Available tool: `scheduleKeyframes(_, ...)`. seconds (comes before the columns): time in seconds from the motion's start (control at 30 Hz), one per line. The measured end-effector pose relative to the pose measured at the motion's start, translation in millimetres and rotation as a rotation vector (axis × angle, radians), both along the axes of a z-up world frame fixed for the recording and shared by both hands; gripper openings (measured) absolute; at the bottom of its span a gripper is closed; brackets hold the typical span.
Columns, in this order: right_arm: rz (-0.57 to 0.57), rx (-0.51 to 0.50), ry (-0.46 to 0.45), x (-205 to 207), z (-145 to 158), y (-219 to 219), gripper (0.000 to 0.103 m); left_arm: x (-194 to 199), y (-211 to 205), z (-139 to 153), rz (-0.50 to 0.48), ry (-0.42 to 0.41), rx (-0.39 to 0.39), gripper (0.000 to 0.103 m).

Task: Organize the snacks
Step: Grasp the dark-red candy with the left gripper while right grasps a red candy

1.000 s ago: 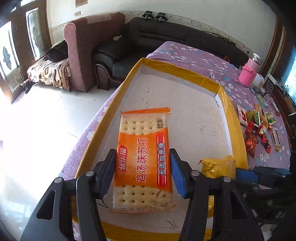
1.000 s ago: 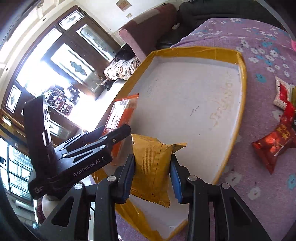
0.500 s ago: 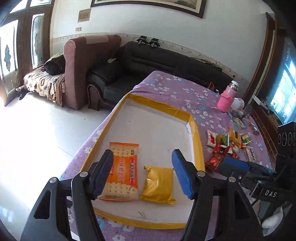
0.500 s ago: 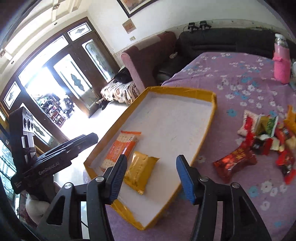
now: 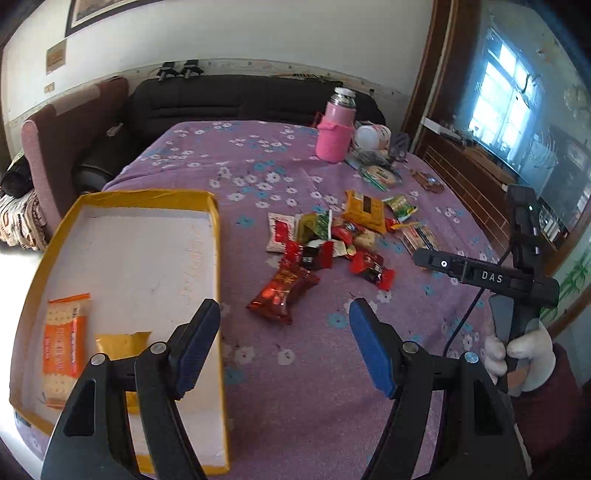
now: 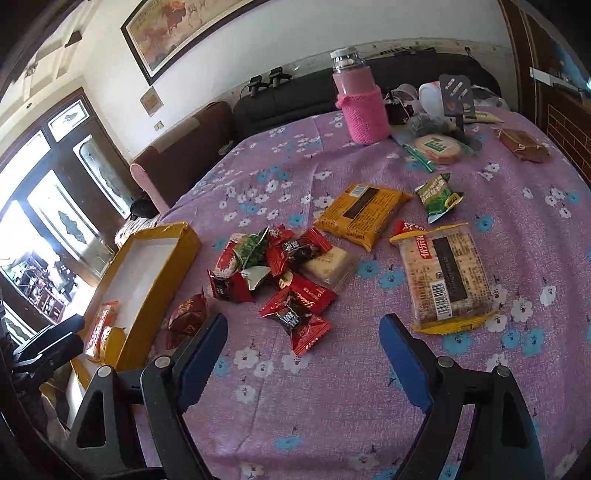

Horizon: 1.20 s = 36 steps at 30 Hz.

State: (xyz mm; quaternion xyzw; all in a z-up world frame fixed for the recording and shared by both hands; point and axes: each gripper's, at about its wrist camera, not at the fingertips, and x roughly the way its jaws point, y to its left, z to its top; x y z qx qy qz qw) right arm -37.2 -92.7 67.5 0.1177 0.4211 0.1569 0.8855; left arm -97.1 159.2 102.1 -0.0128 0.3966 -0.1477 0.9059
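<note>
With the cracker pack (image 5: 65,343) and yellow packet (image 5: 120,345) in the tray (image 5: 216,236), my left gripper (image 5: 284,339) and right gripper (image 6: 303,354), jaws just opened wide and empty, must next reach the snack pile (image 6: 280,273) mid-worktop.

Home living room, as I see it: black sofa (image 5: 236,98) and brown armchair (image 5: 70,122) against the wall, framed painting (image 6: 192,29) above, glazed wooden doors (image 6: 74,192), my table under a purple flowered cloth (image 5: 236,162).

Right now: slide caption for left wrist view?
Open left gripper above purple tablecloth; two packets in yellow tray, snack pile ahead.
</note>
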Motion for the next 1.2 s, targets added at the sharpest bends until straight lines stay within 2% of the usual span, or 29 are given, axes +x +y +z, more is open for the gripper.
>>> scheduleKeyframes(0.13,0.056,-0.003,0.029,24,-22,13,0.087,27,-28,-26,-0.054,0.073,0.066,0.072)
scheduleKeyframes(0.27,0.125,-0.069,0.046,36,-39,36,0.085,53,-35,-46,-0.042,0.124,0.121,0.072)
scheduleKeyframes(0.37,0.175,-0.104,0.049,38,-47,49,0.079,67,-36,-56,-0.041,0.144,0.156,0.072)
scheduleKeyframes(0.5,0.188,-0.136,0.033,37,-50,54,0.078,76,-42,-67,-0.059,0.169,0.187,0.072)
scheduleKeyframes(0.67,0.180,-0.131,0.025,37,-50,50,0.070,77,-56,-75,-0.085,0.180,0.258,0.072)
scheduleKeyframes(0.73,0.182,-0.136,0.021,36,-50,51,0.063,77,-59,-79,-0.084,0.182,0.289,0.057)
scheduleKeyframes(0.8,0.183,-0.152,0.016,35,-50,53,0.059,74,-59,-78,-0.093,0.186,0.270,0.029)
scheduleKeyframes(0.87,0.180,-0.163,0.011,35,-50,54,0.046,71,-60,-77,-0.080,0.177,0.270,0.029)
scheduleKeyframes(0.93,0.184,-0.165,0.011,34,-50,55,0.027,68,-61,-76,-0.081,0.170,0.260,0.029)
scheduleKeyframes(1.2,0.158,-0.151,0.008,20,-45,52,0.026,43,-53,-53,-0.061,0.122,0.184,0.029)
